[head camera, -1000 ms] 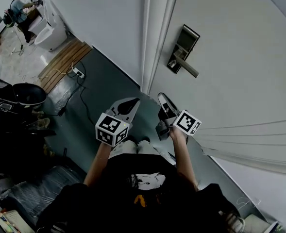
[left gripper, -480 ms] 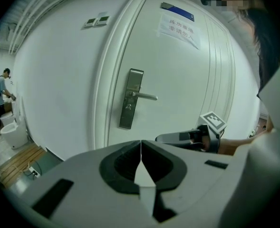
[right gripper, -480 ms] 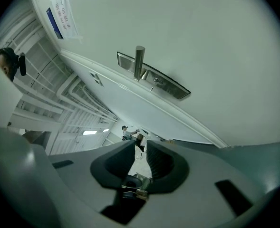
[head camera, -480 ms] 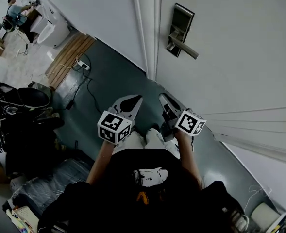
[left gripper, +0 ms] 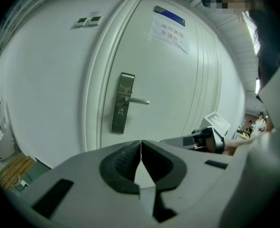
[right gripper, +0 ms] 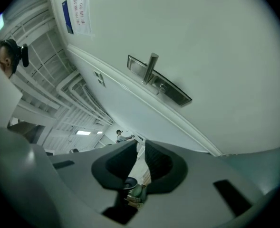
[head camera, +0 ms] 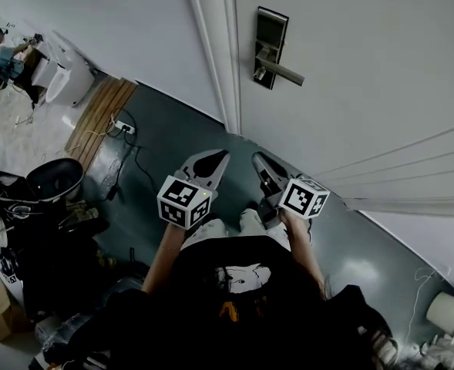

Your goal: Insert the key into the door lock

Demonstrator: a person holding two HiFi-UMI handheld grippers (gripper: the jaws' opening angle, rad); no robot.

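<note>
Far ahead, the door lock (head camera: pixel 268 46), a tall brushed-metal plate with a straight lever, sits on a smooth white door (head camera: pixel 365 68). The left claw (left gripper: pixel 140 144) is pressed together, empty. The right claw (right gripper: pixel 140 151) narrowly pinches the key (right gripper: pixel 132 188): rounded metal head visible, blade indistinct.

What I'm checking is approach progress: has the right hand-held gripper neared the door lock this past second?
No. In the head view the right hand-held gripper sits below the door lock, the gap slightly wider, not narrower.

A white power strip (head camera: pixel 123 128) lies on the grey-green floor (head camera: pixel 173 141) just beside a slatted wooden platform (head camera: pixel 99 114). A paper notice (left gripper: pixel 169 32) hangs well right of two wall switches (left gripper: pixel 88 20).
</note>
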